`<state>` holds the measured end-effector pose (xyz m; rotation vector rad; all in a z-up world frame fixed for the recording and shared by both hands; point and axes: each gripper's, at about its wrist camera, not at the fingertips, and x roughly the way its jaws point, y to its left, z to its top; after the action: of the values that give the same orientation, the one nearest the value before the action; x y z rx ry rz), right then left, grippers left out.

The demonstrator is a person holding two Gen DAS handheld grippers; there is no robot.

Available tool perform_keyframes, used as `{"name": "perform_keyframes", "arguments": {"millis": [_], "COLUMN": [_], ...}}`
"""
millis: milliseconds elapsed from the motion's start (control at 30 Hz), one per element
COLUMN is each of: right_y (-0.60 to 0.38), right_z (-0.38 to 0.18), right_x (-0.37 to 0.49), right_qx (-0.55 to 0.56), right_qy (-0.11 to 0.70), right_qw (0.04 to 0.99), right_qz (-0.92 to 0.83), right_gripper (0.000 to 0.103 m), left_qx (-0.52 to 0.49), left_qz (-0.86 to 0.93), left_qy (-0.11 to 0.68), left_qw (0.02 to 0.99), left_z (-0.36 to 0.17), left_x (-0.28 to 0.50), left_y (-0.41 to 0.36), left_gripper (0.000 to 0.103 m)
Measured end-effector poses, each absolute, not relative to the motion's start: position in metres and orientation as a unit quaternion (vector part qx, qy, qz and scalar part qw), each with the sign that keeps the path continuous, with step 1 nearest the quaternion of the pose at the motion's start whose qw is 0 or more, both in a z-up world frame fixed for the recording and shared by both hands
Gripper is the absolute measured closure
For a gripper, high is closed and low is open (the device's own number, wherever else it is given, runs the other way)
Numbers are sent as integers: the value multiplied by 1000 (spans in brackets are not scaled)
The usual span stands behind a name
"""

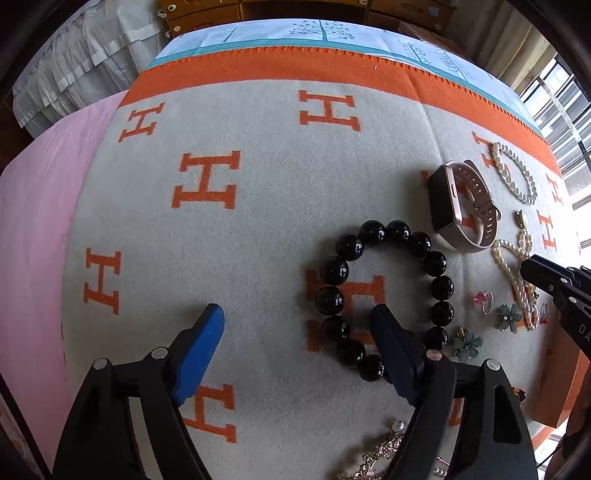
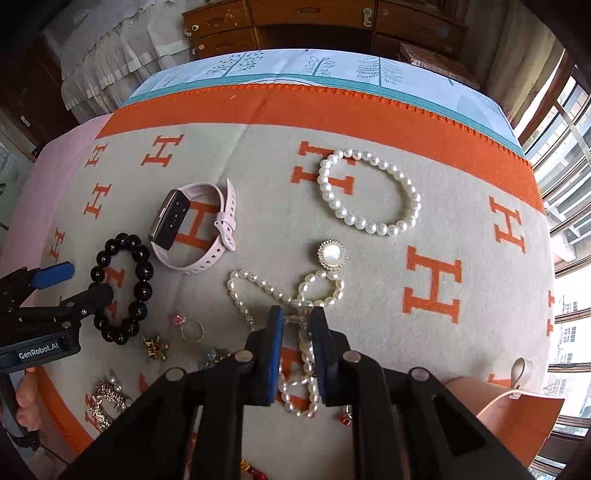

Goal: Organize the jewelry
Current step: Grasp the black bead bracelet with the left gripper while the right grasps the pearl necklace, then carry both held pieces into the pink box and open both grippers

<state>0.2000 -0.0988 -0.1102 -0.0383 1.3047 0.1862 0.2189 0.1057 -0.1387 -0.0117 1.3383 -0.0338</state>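
Jewelry lies on a grey blanket with orange H marks. My left gripper (image 1: 297,317) is open, its right finger inside the ring of a black bead bracelet (image 1: 334,271), also in the right wrist view (image 2: 142,264). My right gripper (image 2: 296,319) has its fingers close around a strand of a long pearl necklace (image 2: 258,284); the strand (image 1: 517,273) also shows in the left wrist view. A pink smartwatch (image 2: 195,229) and a round pearl bracelet (image 2: 369,192) lie beyond.
A pearl brooch (image 2: 332,254), a ring (image 2: 192,328), flower earrings (image 1: 467,341) and a gold chain (image 2: 105,400) lie scattered. An orange box (image 2: 521,417) stands at the right. A wooden dresser (image 2: 314,22) is beyond the bed.
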Motion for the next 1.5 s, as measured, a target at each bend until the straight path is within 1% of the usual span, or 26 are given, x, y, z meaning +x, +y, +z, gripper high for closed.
{"name": "perform_keyframes", "arguments": {"millis": [33,67,100,133,167,200,233,267,400,633,900,1067,1200,1300,1400,1500], "right_y": [-99,-100,-101,-103,-106,-107,-109,-112,-121,-136,-166,-199,-229,-246,-258,-268], "right_z": [-110,-110,-110,-110,-110,-111,-110,-109,-89,-34,55,95,105,102,89,65], "right_x": [200,200,199,198,198,198,197,197,187,167,115,71,34,16,4,-4], "right_qx": [-15,-10,-3,4,12,21,32,43,71,111,163,186,196,200,201,208], "right_qy": [607,608,608,609,610,611,612,611,589,532,418,350,315,311,324,351], "right_qw": [790,790,789,788,787,786,784,784,798,828,877,902,916,918,915,905], "right_qz": [86,86,88,89,90,94,99,102,110,136,172,173,156,145,131,122], "right_gripper": [95,96,98,98,98,98,98,98,98,98,98,98,98,98,98,98], "left_qx": [-5,-7,-7,-6,-5,-7,-12,-21,-28,-39,-19,-5,11,21,31,40], "left_qz": [-17,-16,-15,-17,-19,-22,-25,-28,-31,-67,-137,-196,-246,-277,-298,-311], "left_qy": [621,621,619,615,613,613,615,617,595,542,478,448,432,429,436,460], "left_qw": [783,783,785,788,790,790,788,786,803,837,867,872,867,859,848,830], "left_z": [-139,-139,-138,-137,-135,-133,-132,-131,-112,-47,34,71,84,82,68,41], "left_x": [220,221,222,222,222,221,221,219,209,181,145,119,98,86,79,77], "left_y": [105,105,106,105,105,105,105,106,101,78,28,-22,-69,-104,-134,-158], "left_gripper": [27,29,37,43,58,82,89,90,90,90,90,90,90,90,90,90]}}
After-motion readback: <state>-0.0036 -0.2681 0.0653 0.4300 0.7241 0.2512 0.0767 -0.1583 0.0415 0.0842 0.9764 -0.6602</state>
